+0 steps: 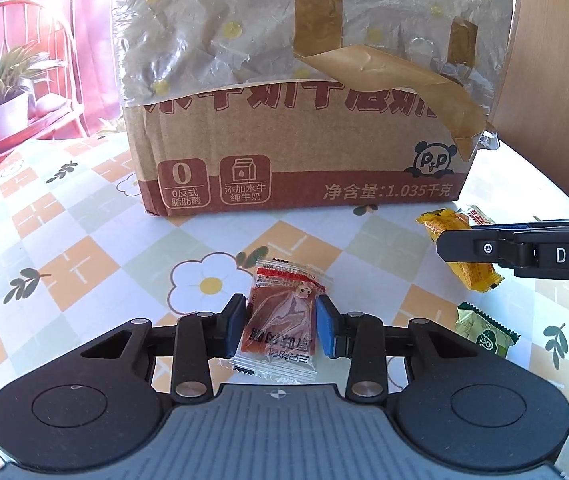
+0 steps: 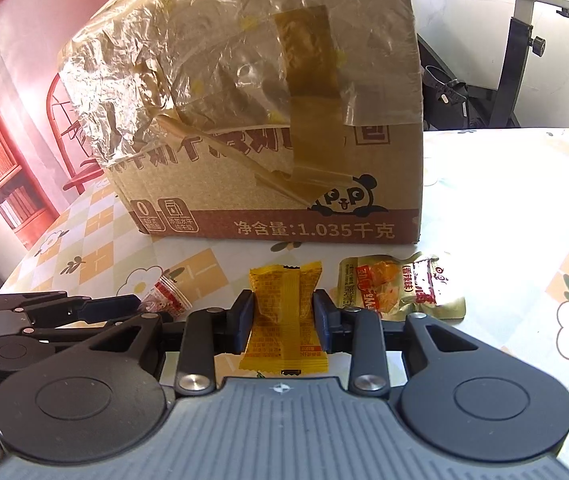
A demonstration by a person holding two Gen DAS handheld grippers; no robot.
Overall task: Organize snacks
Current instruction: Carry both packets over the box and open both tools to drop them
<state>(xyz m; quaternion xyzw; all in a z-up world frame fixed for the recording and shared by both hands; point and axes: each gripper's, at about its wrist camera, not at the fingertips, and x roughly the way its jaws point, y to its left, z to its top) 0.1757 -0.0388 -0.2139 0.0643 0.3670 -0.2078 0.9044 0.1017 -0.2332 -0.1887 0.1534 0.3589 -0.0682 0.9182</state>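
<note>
Lying flat on the tabletop, a red snack packet is sitting squarely between the blue pads of the left claw, with its top edge reaching past the fingertips toward the cardboard box. The left claw's pads are bracketing the packet's two sides; the left pad is sitting against the wrapper edge, while a thin gap is showing at the right pad, so whether it is truly pinching is hard to say. The right claw is pressing in on a yellow snack packet, its wrapper waisting slightly between the pads, and the packet is lying lengthwise along the fingers, pointing at the box. Just beside it on the right, a gold-trimmed pouch with orange contents is resting on the tabletop close to the box's front corner. In the left wrist view, a green packet is lying well to the right of the red one, below the right claw. The box is standing behind everything, its upper part wrapped in crinkled plastic with loose brown tape peeling down.
</note>
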